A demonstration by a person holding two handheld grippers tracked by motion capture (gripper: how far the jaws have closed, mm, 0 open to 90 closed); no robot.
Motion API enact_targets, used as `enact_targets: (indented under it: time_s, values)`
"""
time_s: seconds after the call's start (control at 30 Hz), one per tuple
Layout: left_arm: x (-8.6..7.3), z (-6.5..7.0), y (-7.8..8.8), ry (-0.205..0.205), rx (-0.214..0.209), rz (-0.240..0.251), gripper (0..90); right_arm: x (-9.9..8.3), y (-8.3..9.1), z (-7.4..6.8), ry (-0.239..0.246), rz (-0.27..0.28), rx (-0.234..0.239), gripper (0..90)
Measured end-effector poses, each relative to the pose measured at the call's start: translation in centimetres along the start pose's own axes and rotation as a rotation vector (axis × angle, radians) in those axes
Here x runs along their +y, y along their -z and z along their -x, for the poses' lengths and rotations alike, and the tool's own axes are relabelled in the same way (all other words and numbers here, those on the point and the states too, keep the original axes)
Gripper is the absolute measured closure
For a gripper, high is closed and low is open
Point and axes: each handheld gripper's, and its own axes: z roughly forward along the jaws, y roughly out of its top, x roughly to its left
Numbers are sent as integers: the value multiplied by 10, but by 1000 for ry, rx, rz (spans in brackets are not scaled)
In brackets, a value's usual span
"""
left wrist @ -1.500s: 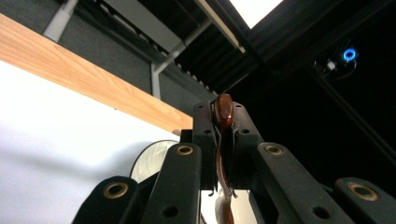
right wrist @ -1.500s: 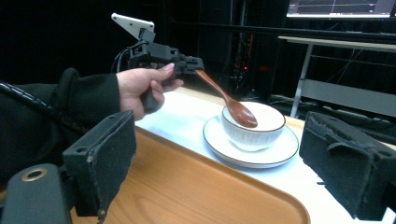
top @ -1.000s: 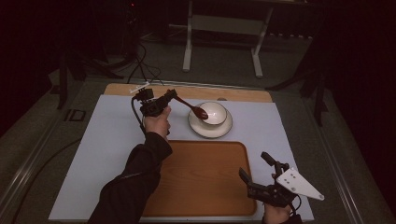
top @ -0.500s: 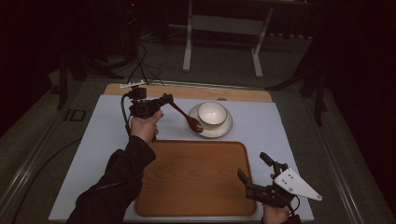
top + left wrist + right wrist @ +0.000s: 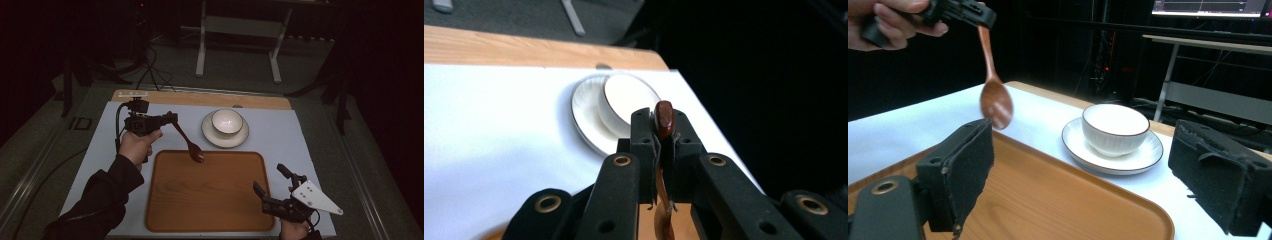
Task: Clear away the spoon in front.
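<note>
Bowl point(image 5: 226, 122) on saucer point(image 5: 225, 137), seemingly just behind tray point(image 5: 210, 200)

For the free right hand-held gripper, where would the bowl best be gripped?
Probably the bowl's rim, from straight above: it stands upright and open on the plate, so one jaw could go inside and one outside. The right hand-held gripper is already open.

Red-brown wood spoon point(image 5: 189, 143), white bowl point(image 5: 226, 122) w/ dark rim, orange-brown tray point(image 5: 210, 200), white mat point(image 5: 300, 145)

High cam above my side, looks fwd/down. My gripper cams sit low, close; all share bowl point(image 5: 227, 121) point(image 5: 624, 100) point(image 5: 1114, 127), tray point(image 5: 210, 195) point(image 5: 1058, 200).
</note>
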Motion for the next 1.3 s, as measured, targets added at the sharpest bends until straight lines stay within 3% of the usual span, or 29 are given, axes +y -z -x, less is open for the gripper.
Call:
enact_targets:
  time_s: [0.23,0.77,0.97,1.2,1.3]
  values:
    - [-10,14,5,-60,-15,-126,840,-1,-2,-1,0,-8,4,110]
    - [-32,40,8,-175,-21,-312,840,-1,-5,-3,-1,-16,12,110]
    - [-48,41,-1,-181,9,-407,840,-2,-6,-3,-2,-20,16,110]
    - [-61,37,-19,-172,-11,-506,839,-2,-7,-4,-3,-24,18,110]
    - [-64,34,-25,-164,-1,-516,839,-2,-7,-3,-3,-23,17,111]
